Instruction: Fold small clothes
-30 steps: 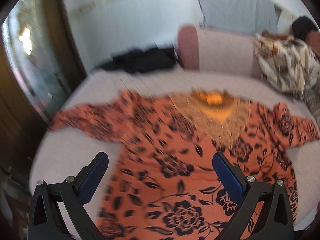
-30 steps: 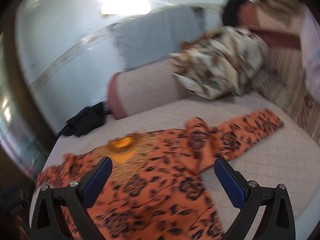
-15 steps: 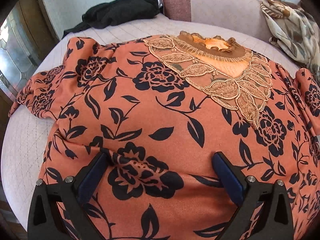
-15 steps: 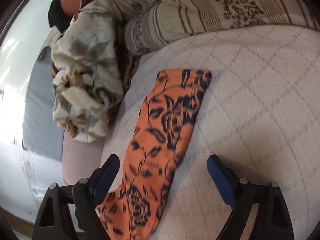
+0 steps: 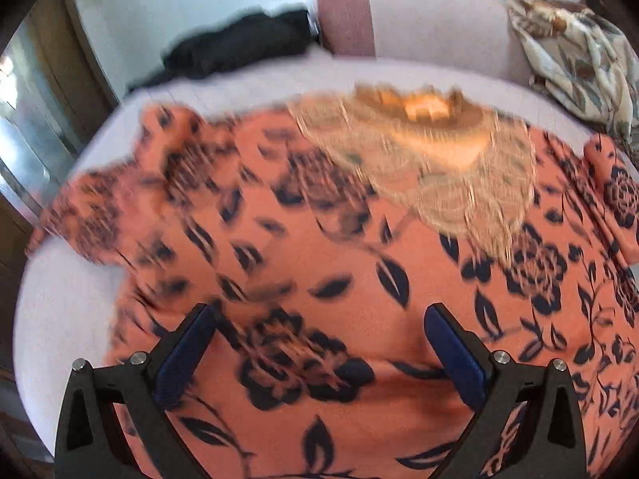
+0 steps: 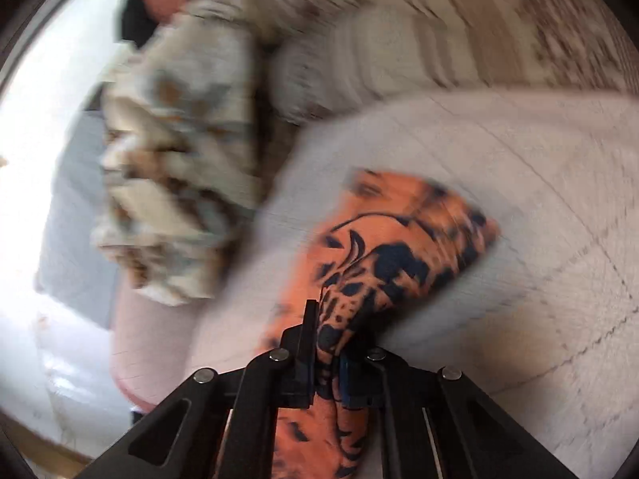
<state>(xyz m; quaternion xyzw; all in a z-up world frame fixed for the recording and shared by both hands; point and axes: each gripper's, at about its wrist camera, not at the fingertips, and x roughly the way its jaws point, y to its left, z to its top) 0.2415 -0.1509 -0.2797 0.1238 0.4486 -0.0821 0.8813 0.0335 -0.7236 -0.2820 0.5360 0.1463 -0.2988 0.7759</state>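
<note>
Nearest in the left wrist view, the left tongs [image 5: 319, 353] are spread wide apart, their blue pads [image 5: 181, 361] hovering low over the lower body of an orange top [image 5: 339, 263] printed with dark flowers and leaves. The top lies spread face up on a pale quilted bed [image 5: 64, 311], its lace neckline [image 5: 435, 167] pointing away from the camera, one sleeve reaching out to the left and the other folded near the right edge. Beyond it a black garment [image 5: 239, 46] sits at the bed's far left, a pink bolster [image 5: 407, 16] runs along the back, and a crumpled floral cloth [image 5: 575, 52] lies at the far right. In the right wrist view, much blurred, the right tongs [image 6: 327, 359] are clamped together on the sleeve [image 6: 395, 255], whose cuff end lies ahead on the bed [image 6: 539, 219]. Farther off are the floral cloth [image 6: 175, 151] and a striped pillow [image 6: 419, 24].
</note>
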